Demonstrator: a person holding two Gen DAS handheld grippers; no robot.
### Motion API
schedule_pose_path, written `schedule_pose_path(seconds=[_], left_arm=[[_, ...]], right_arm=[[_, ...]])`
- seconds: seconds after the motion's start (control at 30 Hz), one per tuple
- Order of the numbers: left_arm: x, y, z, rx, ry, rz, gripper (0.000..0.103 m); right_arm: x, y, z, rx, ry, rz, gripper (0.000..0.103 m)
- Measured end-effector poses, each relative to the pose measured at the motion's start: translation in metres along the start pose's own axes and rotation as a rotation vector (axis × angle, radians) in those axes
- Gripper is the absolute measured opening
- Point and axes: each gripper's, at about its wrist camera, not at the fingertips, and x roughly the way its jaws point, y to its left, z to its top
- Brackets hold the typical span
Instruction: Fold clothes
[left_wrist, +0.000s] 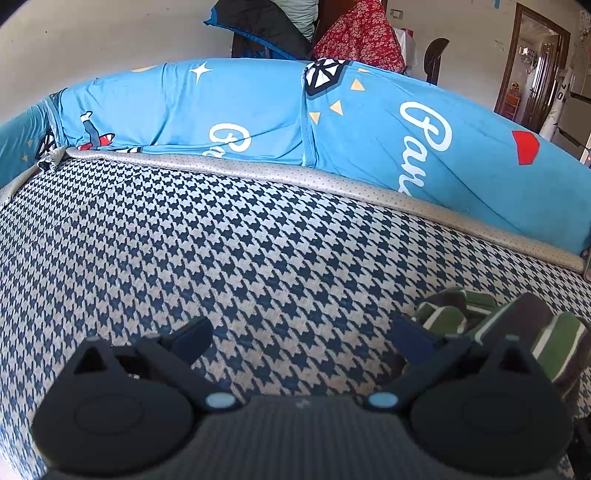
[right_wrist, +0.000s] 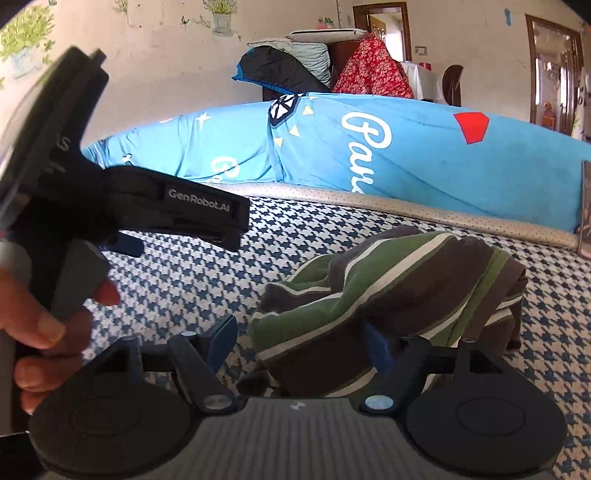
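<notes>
A crumpled green, brown and white striped garment (right_wrist: 388, 291) lies on the houndstooth cover (right_wrist: 192, 280). My right gripper (right_wrist: 299, 343) is open and low over the garment's near edge, with cloth lying between its two blue pads; whether the pads touch the cloth cannot be told. In the left wrist view my left gripper (left_wrist: 301, 339) is open over bare houndstooth cover (left_wrist: 258, 240), and the striped garment (left_wrist: 443, 319) lies just right of its right finger. The left gripper's black body (right_wrist: 166, 206) shows at the left of the right wrist view, held by a person's hand (right_wrist: 37, 332).
A long blue printed cushion (left_wrist: 369, 129) runs along the far side behind a grey dotted border (left_wrist: 295, 173). Behind it, dark, pale and red flowered clothes (right_wrist: 373, 70) are piled against the wall. Doorways stand at the right.
</notes>
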Motion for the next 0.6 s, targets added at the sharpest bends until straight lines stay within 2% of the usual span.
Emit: schedule_pose_path(seconds=[0.03,0.13,0.3,0.47,0.6], left_arm=[[0.000,0.001,0.000,-0.003,0.002,-0.002,0.103],[0.000,0.002,0.001,-0.005,0.008,-0.011,0.103],[0.000,-0.001,0.000,0.010,0.012,-0.025,0.103],[0.000,-0.007,-0.003,0.032,0.021,-0.043,0.103],[0.000,-0.012,-0.005,0.049,0.029,-0.056,0.103]], right_arm=[[0.003,0.001,0.000,-0.009,-0.002,-0.035,0.041],[0.002,-0.009,0.009,0.045,-0.036,-0.074,0.020],[-0.016,-0.040,0.028,0.165,-0.152,-0.105,0.017],[-0.039,-0.078,0.040,0.303,-0.256,-0.177,0.016],[-0.044,-0.105,0.039,0.386,-0.256,-0.265,0.019]])
